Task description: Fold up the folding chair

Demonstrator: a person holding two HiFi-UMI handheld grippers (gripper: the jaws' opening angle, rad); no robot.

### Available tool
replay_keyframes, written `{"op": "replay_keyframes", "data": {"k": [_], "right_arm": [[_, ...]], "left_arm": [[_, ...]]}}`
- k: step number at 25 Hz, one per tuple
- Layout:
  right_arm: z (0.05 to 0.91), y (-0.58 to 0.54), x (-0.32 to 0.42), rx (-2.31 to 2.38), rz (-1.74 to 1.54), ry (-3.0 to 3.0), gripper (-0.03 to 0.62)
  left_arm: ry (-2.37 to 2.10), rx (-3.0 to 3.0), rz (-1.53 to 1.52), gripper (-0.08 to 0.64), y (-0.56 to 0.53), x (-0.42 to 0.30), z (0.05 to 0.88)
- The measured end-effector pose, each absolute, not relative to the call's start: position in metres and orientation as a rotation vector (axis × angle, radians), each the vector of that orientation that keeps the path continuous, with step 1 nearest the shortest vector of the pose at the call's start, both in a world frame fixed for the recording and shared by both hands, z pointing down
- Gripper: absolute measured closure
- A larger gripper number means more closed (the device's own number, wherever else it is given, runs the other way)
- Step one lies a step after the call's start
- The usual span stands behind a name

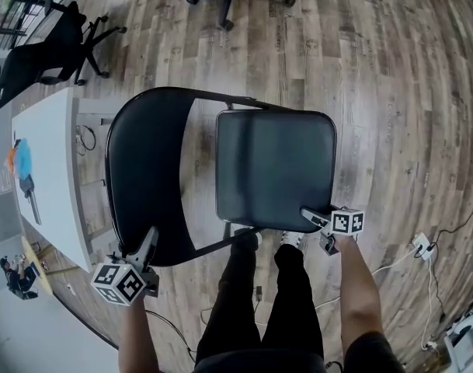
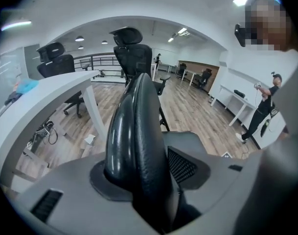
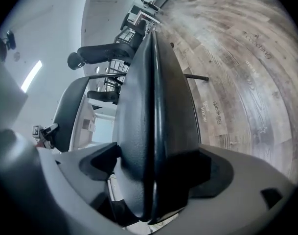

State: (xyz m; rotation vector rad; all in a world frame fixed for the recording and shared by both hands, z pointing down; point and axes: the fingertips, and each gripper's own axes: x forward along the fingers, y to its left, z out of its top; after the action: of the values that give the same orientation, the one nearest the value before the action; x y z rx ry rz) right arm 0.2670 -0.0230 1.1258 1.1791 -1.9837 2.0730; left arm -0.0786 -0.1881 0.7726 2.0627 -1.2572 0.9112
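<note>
"Folding chair (image 1: pixel 236 177) first. Where does it stand?"

"Middle of the frame in the head view, opened out on the wooden floor (image 1: pixel 391 92). The white bench (image 1: pixel 53 177) is just beside it at the left edge. Nothing is folded yet."

"And its big parts?"

"The backrest (image 1: pixel 147 177) curves down the left-centre. The seat (image 1: pixel 276 168) lies flat to its right, with a strip of floor showing between them. I'd judge those are the two parts that must swing together, which explains one grip on each."

"So the left hand-held gripper (image 1: pixel 149 238)?"

"It's at the lower end of the backrest, lower left of the frame. Its own view shows the padded rim filling the gap, with the jaws clamped on it — probably to steady the back while the seat moves."

"And the right hand-held gripper (image 1: pixel 310 214)?"

"It's at the seat's lower right corner, on the side away from the backrest. The jaws are spread wide astride the seat's edge with the cushion between them, and I see no squeeze yet. A hold out there should give good leverage for tipping the seat up — but it needs closing first."
</note>
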Motion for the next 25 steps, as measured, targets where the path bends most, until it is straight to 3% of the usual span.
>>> {"op": "replay_keyframes", "data": {"k": [13, 25], "right_arm": [[1.045, -0.037, 0.243, 1.140, 2.127, -2.111, 0.164], [0.912, -0.050, 0.170, 1.087, 2.165, -2.200, 0.164]], "left_arm": [[-1.267, 2.093, 0.824, 0.385, -0.186, -0.068, 0.716], [-1.189, 2.165, 0.657, 0.437, -0.177, -0.068, 0.635]]}}
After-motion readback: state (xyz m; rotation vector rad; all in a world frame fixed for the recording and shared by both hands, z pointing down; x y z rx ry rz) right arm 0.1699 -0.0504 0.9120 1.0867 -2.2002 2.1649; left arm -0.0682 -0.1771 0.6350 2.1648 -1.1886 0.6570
